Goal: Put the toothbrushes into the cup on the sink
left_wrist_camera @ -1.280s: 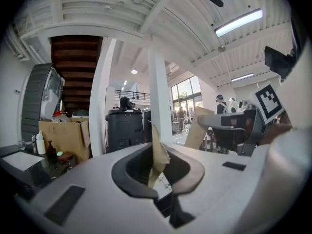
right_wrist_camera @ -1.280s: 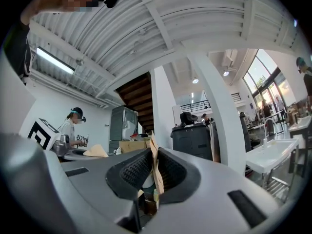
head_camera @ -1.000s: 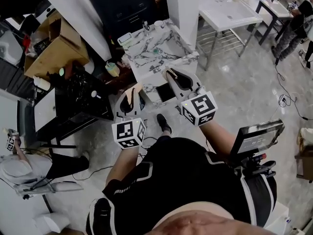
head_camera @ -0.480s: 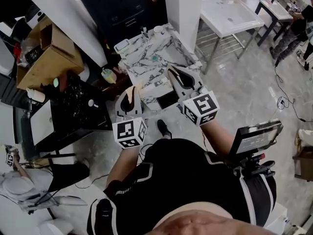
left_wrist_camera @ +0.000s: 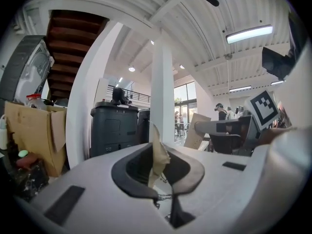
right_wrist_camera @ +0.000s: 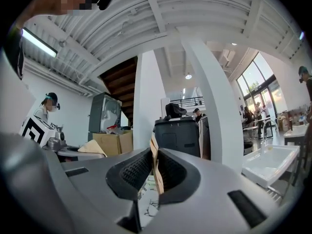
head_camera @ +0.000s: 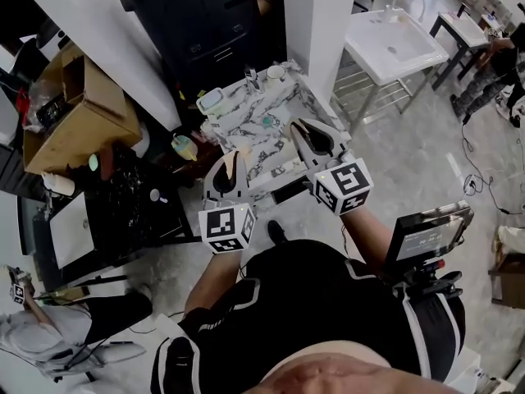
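Observation:
A marble-patterned sink (head_camera: pixel 246 130) stands ahead of me in the head view, with a white cup (head_camera: pixel 274 73) and a faucet (head_camera: pixel 253 78) at its far edge. A small teal thing (head_camera: pixel 267 122) lies in the basin; I cannot make out any toothbrushes. My left gripper (head_camera: pixel 232 158) points level at the sink's near edge, its tan pads (left_wrist_camera: pixel 157 150) pressed together with nothing between them. My right gripper (head_camera: pixel 295 124) reaches over the sink's near right corner, its tan pads (right_wrist_camera: pixel 155 167) also together and empty.
A black cabinet (head_camera: pixel 193 23) and a white pillar (head_camera: pixel 316 15) rise behind the sink. A cardboard box (head_camera: pixel 74 109) and a cluttered black table (head_camera: pixel 123 203) lie to the left, a white basin on a metal stand (head_camera: pixel 394 48) to the right. Another person (head_camera: pixel 49 335) crouches at lower left.
The marble sink has come closer, from ahead of the fingertips to under them, as both grippers moved forward together. The jaws look the same throughout.

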Demonstrator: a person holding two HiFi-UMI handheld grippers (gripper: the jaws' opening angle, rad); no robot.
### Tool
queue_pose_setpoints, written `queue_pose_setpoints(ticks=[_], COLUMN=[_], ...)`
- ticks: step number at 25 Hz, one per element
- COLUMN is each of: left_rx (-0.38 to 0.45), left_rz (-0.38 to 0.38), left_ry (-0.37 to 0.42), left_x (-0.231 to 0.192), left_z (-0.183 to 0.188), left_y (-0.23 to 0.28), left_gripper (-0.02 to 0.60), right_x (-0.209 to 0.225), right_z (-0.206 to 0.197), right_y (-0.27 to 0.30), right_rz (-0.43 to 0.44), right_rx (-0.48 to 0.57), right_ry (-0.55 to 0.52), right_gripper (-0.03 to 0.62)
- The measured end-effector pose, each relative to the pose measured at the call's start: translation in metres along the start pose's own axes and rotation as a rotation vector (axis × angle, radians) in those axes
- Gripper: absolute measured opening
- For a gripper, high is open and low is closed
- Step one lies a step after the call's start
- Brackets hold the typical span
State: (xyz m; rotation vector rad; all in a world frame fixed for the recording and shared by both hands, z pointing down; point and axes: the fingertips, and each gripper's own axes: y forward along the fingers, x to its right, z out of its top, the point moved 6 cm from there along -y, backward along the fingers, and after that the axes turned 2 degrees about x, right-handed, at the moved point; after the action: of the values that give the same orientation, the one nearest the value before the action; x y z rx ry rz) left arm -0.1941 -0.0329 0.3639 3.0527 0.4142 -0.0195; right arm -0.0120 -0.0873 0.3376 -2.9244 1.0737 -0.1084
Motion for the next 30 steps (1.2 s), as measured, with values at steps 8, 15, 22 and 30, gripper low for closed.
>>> queue_pose_setpoints(ticks=[8,15,22,30], left_rx=[0.014,0.036,0.038,0.034], left_rz=[-0.011,-0.035,-0.015,0.077], left_ry=[-0.023,-0.013,-0.012,-0.030], left_x=[-0.053,-0.059,-0.055,-0.034], left_z=[0.001,0.010,0.013,0.023], left_y=[0.058,0.074,0.083,0.125], left_gripper=[0.031,0.029,0.029,0.030], right_x=[0.026,0.039,0.061,0.120], right_z=[-0.001,0.005,0.005,0.009], right_y=[0.072,0.085,0.094,0.125], right_rz=[-0.027,-0.050,-0.042,0.055], right_rx=[-0.018,0.001,0.031,0.016], right_ry=[-0.013,-0.016,-0.004,0.005], right_gripper=[0.051,0.051,0.051,0.051])
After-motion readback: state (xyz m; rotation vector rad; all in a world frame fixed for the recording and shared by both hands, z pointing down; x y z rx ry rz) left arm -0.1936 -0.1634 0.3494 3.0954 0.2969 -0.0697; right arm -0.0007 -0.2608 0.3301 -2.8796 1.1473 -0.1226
